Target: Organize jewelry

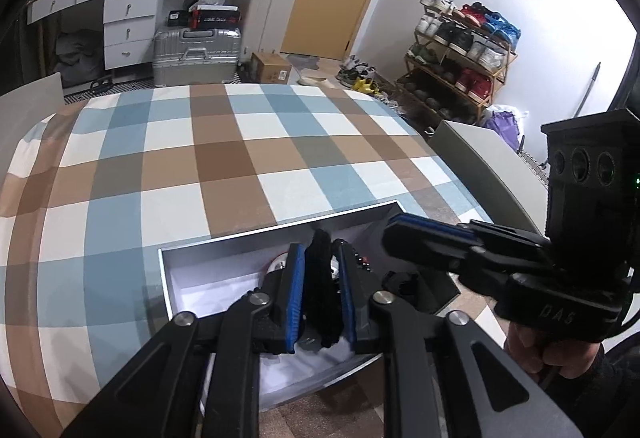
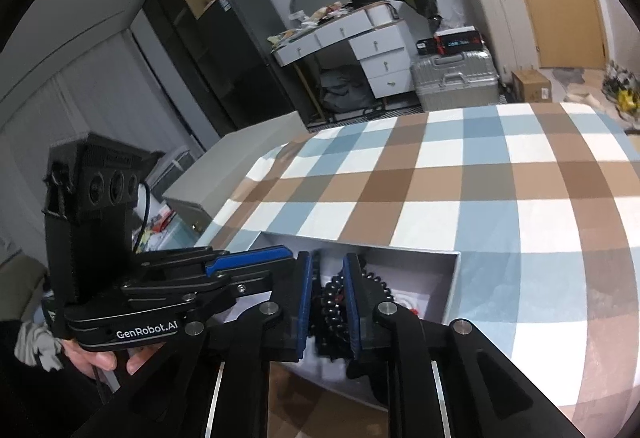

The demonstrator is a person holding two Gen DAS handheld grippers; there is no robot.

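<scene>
An open grey box [image 1: 224, 250] with a white lining sits at the near edge of the checked table; it also shows in the right wrist view [image 2: 448, 278]. My left gripper [image 1: 322, 290] is shut on a dark band-like jewelry piece [image 1: 320, 270] and holds it upright over the box. My right gripper [image 2: 326, 302] is shut on a black bead bracelet [image 2: 334, 304] over the same box. The right gripper [image 1: 404, 234] reaches in from the right in the left wrist view, jaws together. A white and red item [image 2: 406, 302] lies in the box.
The blue, brown and white checked tablecloth [image 1: 224, 153] covers the table beyond the box. A grey chair back [image 1: 480, 157] stands at the right, another [image 2: 240, 157] at the left. Suitcases, drawers and a shoe rack [image 1: 460, 53] stand across the room.
</scene>
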